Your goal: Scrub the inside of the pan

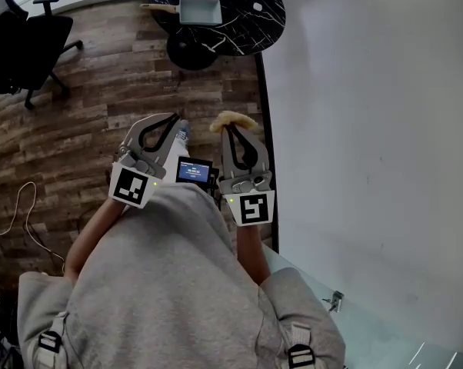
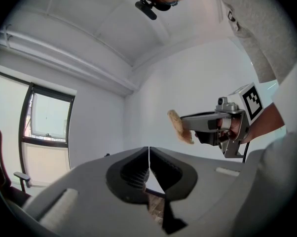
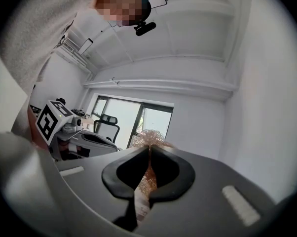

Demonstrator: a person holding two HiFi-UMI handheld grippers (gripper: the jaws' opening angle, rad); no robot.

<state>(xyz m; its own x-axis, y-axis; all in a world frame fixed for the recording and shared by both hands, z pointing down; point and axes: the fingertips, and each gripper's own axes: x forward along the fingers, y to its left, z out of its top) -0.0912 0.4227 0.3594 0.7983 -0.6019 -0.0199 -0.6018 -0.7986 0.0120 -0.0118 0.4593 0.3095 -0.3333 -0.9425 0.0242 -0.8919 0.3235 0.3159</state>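
- the person stands on a wood floor [image 1: 101, 106] with both grippers held up close to the chest, side by side and pointing forward.
- the left gripper [image 1: 174, 119] has its jaws pressed together with nothing between them; its own view shows the two pads meeting in a thin line [image 2: 148, 151].
- the right gripper [image 1: 230, 129] is clamped on a golden, wiry scrubber [image 1: 233, 119]. in the right gripper view the coppery strands fill the gap between the pads and puff out above the tips [image 3: 149, 137].
- in the left gripper view the scrubber [image 2: 180, 126] sticks out past the tip of the right gripper, seen from the side against the white wall.
- the pan [image 1: 200, 11] is a pale, rectangular one with a light wooden handle [image 1: 158, 8] pointing left. it sits on a round black marbled counter [image 1: 243, 21] at the far end of the room, well apart from both grippers.
- neither gripper is near the pan; nothing touches it.
- a small device with a lit blue screen [image 1: 194, 171] sits between the two grippers, close to the person's body.
- a black office chair [image 1: 24, 44] stands on the floor to the left, well apart from the counter.
- a thin cable [image 1: 20, 214] loops across the floor at the person's left.
- a plain white wall [image 1: 370, 129] fills the right side of the head view.
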